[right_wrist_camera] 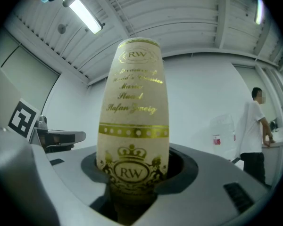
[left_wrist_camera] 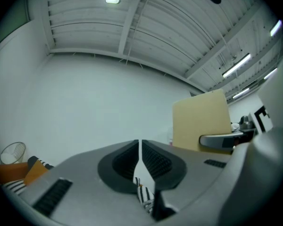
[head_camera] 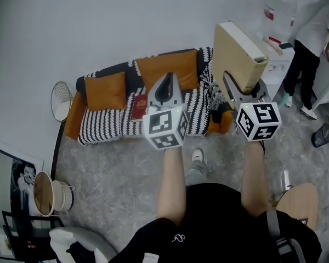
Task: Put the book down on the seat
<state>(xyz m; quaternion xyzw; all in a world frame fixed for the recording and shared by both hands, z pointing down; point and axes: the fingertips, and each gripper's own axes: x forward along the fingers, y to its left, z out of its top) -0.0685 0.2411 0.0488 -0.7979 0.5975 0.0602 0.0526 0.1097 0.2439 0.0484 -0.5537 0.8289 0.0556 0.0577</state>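
Right gripper (head_camera: 242, 84) (right_wrist_camera: 132, 173), raised close in front of the person, has its jaws clamped on the lower end of the book (head_camera: 236, 56) (right_wrist_camera: 134, 107). That cream volume stands upright in the air, its gold-lettered spine facing the gripper, clear of the sofa (head_camera: 109, 124) and showing over the sofa's right end. Beside it, the left gripper (head_camera: 163, 86) (left_wrist_camera: 140, 159) has its jaws drawn together on nothing. A red booklet (head_camera: 140, 107) lies on the striped seat near its middle, below two orange cushions (head_camera: 105, 90).
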